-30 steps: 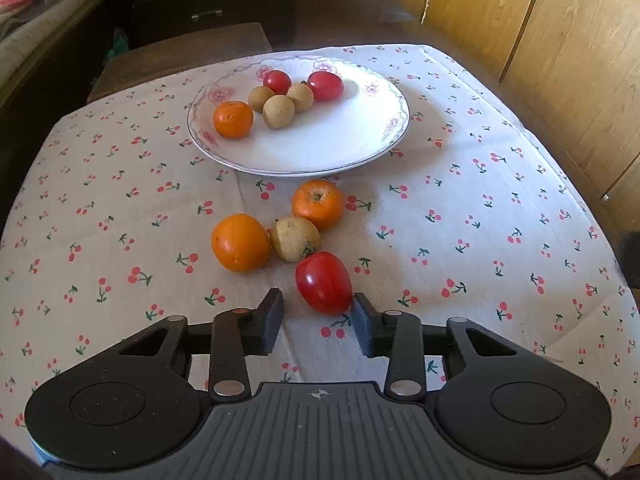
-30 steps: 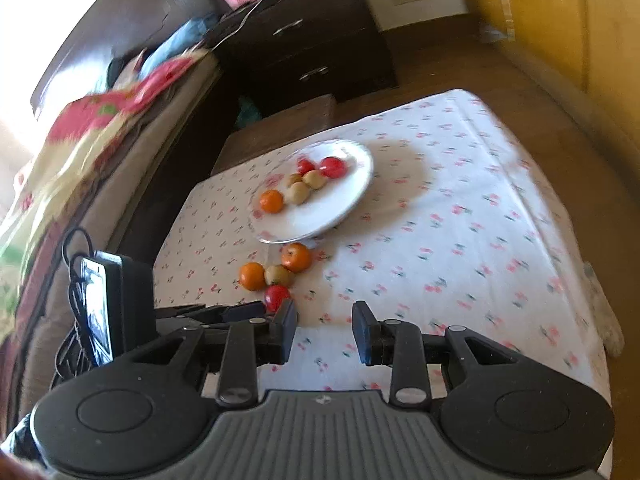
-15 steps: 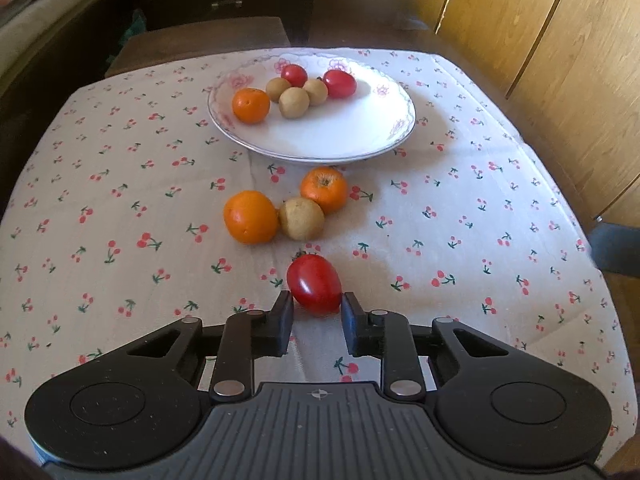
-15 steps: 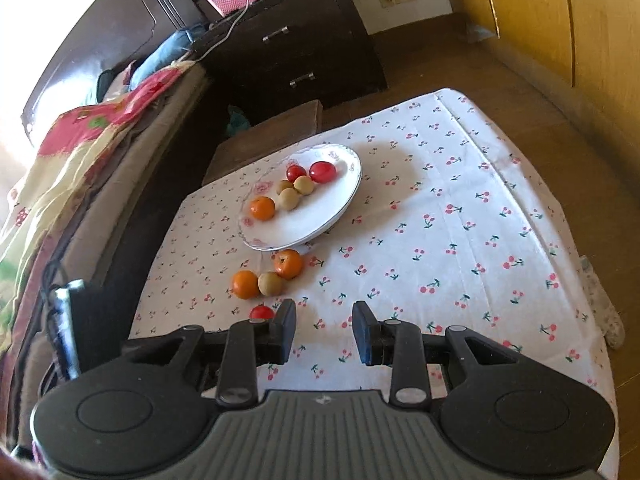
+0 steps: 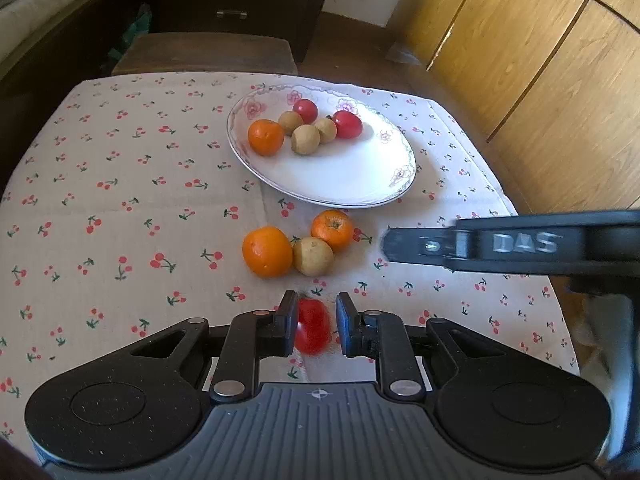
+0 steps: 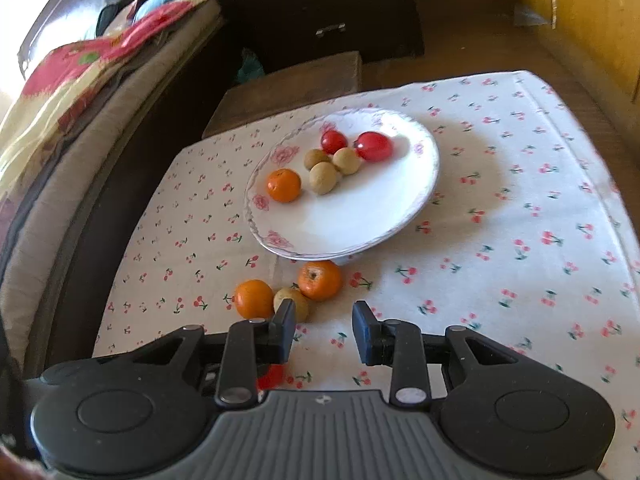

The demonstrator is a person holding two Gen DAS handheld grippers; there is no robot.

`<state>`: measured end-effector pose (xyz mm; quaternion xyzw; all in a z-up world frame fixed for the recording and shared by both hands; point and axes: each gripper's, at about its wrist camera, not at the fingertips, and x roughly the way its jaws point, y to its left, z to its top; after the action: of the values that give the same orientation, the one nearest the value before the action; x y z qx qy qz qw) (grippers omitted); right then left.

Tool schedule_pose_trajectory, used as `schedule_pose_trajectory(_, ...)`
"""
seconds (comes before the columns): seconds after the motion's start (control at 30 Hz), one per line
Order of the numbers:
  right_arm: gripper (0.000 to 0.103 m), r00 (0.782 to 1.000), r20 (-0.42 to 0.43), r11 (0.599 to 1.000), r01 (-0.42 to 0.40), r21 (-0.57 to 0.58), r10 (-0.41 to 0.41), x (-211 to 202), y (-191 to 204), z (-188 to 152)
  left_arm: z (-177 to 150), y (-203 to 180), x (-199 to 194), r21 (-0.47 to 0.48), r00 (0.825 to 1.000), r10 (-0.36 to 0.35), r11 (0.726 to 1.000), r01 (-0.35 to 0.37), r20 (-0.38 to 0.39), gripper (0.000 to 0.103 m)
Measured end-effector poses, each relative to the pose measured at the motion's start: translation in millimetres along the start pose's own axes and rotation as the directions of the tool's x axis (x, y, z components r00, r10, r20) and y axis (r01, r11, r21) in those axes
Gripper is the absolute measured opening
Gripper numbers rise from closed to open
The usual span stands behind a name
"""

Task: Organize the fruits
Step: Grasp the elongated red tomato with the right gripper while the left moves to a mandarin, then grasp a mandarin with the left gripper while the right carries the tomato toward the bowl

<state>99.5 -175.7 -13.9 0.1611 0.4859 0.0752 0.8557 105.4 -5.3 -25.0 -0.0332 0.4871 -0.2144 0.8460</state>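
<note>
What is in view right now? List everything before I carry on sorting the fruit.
plate: one, white with a pink floral rim, far side of the cloth
plate orange: one, orange, plate's left part
plate tan fruits: three, tan, clustered beside it
plate tomatoes: two, red, behind that cluster
loose oranges: two, orange, on the cloth before the plate
loose tan fruit: one, tan, between them
held tomato: one, red, between the left jaws
tablecloth: one, white, cherry print
stool: one, brown, beyond the table
dresser: one, dark, behind the stool
left gripper: black, jaws shut on the held tomato
right gripper: black, jaws apart, empty
</note>
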Motion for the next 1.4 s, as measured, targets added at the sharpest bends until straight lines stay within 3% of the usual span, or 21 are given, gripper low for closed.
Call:
schedule_pose_trajectory(0.3, 0.037, 1.0, 0.002, 1.0, -0.008, 0.01, 0.008, -2.6, 4.1, 5.2, 8.5, 15.4, -9.1, -0.075, 1.0, -0.002, 0.997, 0.004, 0.029, 0.033)
schedule_pose_trajectory(0.53, 0.037, 0.999, -0.023, 0.995, -0.049, -0.091, 0.047, -13.9, 32.7, -18.4, 32.3, 33.8, -27.0, -0.091, 0.997, 0.037, 0.995, -0.03, 0.073, 0.034)
schedule_pose_trajectory(0.63, 0.037, 0.998, -0.055, 0.99, -0.042, -0.132, 0.035, 0.2, 48.0, -22.8, 32.1, 37.2, -27.3, -0.067, 0.995, 0.065, 0.996, -0.06, 0.07, 0.035)
schedule_pose_trajectory(0.77, 0.037, 0.995, -0.104, 0.989, -0.027, -0.144, 0.012, 25.0, 55.4, -23.5, 33.8, 48.9, -23.5, -0.105, 0.998, 0.034, 0.994, -0.028, 0.054, 0.037)
schedule_pose_trajectory(0.97, 0.029, 0.994, -0.106, 0.984, 0.013, -0.178, -0.032, 42.4, 49.6, -26.4, 36.6, 41.9, -14.1, -0.029, 1.0, 0.012, 1.0, -0.011, 0.029, 0.042)
schedule_pose_trajectory(1.23, 0.029, 0.995, -0.081, 0.978, 0.039, -0.205, -0.056, 7.3, 24.3, -35.5, 40.4, 23.9, 13.3, 0.073, 1.0, -0.023, 0.997, 0.025, -0.021, 0.044)
schedule_pose_trajectory(1.4, 0.029, 0.997, -0.068, 0.984, 0.033, -0.176, -0.046, -4.0, 10.8, -37.0, 41.1, 14.5, 25.5, 0.08, 0.999, 0.032, 0.996, -0.029, -0.032, 0.049)
